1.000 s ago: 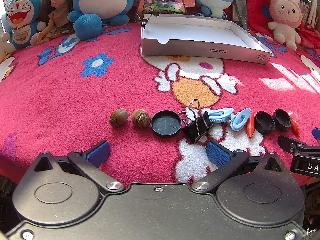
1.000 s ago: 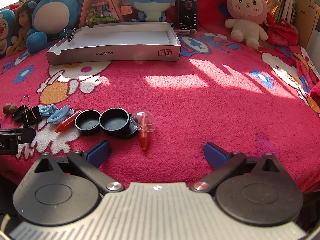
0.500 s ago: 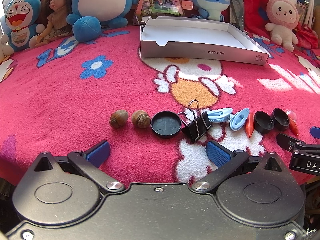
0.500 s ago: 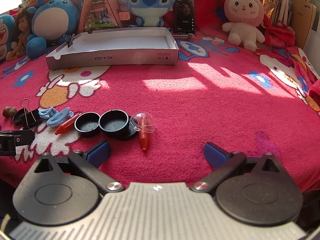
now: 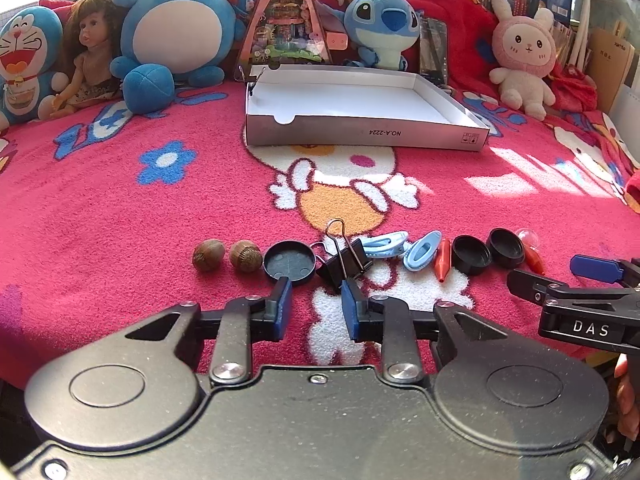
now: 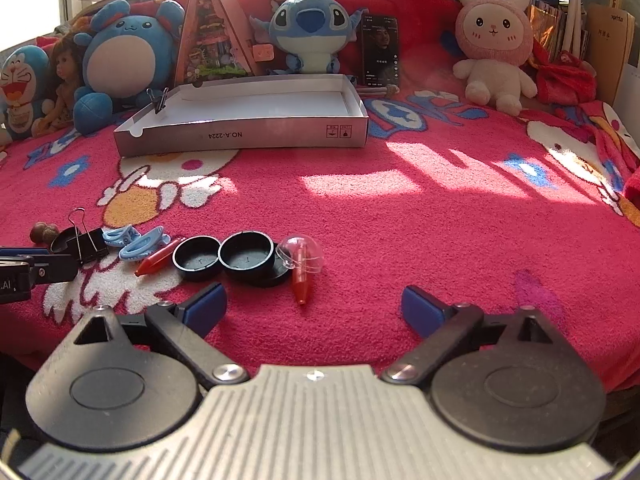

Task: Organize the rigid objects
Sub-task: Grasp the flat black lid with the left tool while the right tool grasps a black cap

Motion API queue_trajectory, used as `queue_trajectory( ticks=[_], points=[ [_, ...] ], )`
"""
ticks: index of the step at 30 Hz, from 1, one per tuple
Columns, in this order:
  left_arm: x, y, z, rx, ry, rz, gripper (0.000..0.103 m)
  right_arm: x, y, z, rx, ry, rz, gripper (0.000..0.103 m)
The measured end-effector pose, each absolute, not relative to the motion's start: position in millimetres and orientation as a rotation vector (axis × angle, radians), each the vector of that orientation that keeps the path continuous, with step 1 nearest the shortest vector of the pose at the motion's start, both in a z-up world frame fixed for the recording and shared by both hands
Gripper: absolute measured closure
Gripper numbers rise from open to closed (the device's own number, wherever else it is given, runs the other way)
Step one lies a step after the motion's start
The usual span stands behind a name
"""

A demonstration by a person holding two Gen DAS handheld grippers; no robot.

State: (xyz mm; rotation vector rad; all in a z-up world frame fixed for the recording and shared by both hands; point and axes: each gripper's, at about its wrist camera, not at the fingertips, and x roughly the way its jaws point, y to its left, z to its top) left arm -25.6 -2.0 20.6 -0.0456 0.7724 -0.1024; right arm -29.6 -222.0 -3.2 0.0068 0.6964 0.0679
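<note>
Left gripper (image 5: 313,300) jaws just narrowed, gap remains, nothing gripped; binder clip (image 5: 344,263) just ahead. Right gripper (image 6: 314,306) wide, empty, on blanket (image 6: 400,220) near edge.

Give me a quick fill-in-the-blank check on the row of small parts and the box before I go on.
1. The white box on the blanket holds ____ of the row's small parts.
2. Left of the flat black lid lie two brown ____.
3. A clear dome covers the top of an orange ____.
4. The left gripper has just been closing, with ____ between its pads.

Missing words: none; nuts; cone; nothing
</note>
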Motion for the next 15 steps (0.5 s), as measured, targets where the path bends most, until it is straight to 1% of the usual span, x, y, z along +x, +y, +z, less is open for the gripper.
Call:
queue_trajectory(
  ticks=[2, 4, 5, 6, 7, 10, 15],
  points=[
    [-25.2, 0.8, 20.3, -0.054, 0.771, -0.094, 0.081, -33.7, -220.7, 0.0, 0.015, 0.675, 0.085, 0.018],
    [-25.5, 3.8, 19.5, -0.044, 0.765, -0.069, 0.083, -36.9, -217.4, 3.1, 0.016, 0.655, 0.097, 0.033],
    [-25.2, 5.3, 19.5, -0.04, 0.761, -0.055, 0.083, -38.1, -215.8, 4.4, 0.017, 0.646, 0.104, 0.038],
    [-25.2, 6.6, 19.6, -0.039, 0.757, -0.044, 0.083, -39.0, -214.8, 5.4, 0.02, 0.638, 0.112, 0.048],
    [-25.0, 8.6, 19.5, -0.038, 0.754, -0.038, 0.083, -39.6, -213.7, 6.8, 0.024, 0.629, 0.124, 0.053],
    [-22.0, 12.1, 19.4, -0.045, 0.748, -0.036, 0.082, -39.0, -208.9, 9.1, 0.02, 0.618, 0.165, 0.062],
    [-16.0, 10.8, 16.1, -0.048, 0.746, -0.037, 0.081, -32.6, -200.5, 7.2, 0.023, 0.635, 0.203, 0.063]
  ],
)
